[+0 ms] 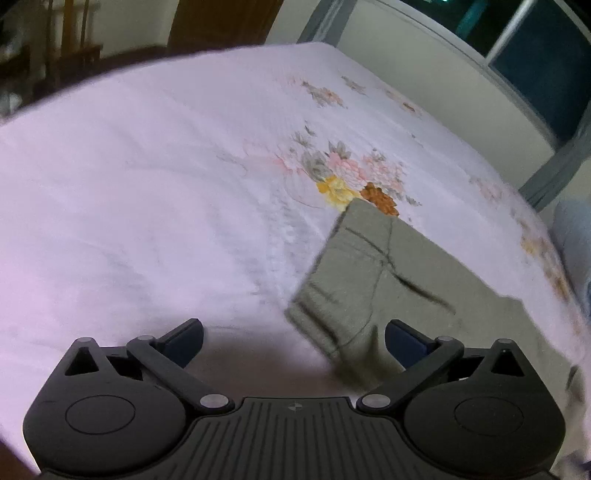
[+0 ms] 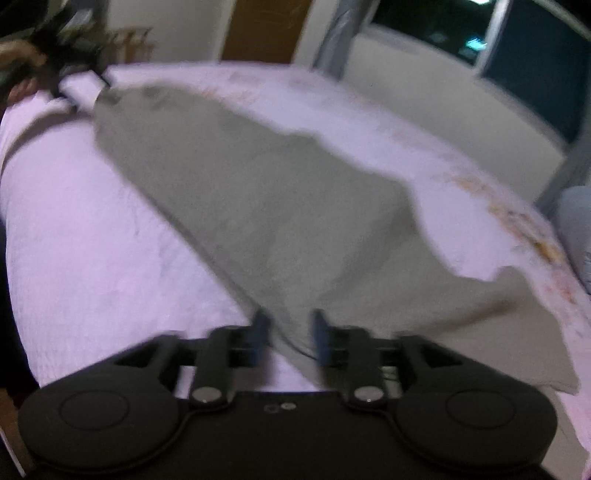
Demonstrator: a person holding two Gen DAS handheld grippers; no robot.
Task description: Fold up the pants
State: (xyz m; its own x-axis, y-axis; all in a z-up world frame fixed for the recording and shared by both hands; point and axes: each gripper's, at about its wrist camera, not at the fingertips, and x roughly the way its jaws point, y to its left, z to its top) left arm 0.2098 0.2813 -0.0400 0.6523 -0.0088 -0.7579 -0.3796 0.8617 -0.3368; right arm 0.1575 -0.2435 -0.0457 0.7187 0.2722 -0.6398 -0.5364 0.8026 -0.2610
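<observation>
Grey-green pants lie stretched out on a white bed cover with a flower print. In the left wrist view the waist end of the pants lies just ahead and to the right. My left gripper is wide open and empty, with its right finger over the waist corner. My right gripper is part open, and the near leg edge of the pants lies between its fingers. The left gripper also shows at the far end of the pants in the right wrist view. That view is blurred.
A grey bed frame and a wall with dark windows run along the right. A brown door stands behind the bed. A light blue pillow sits at the far right edge.
</observation>
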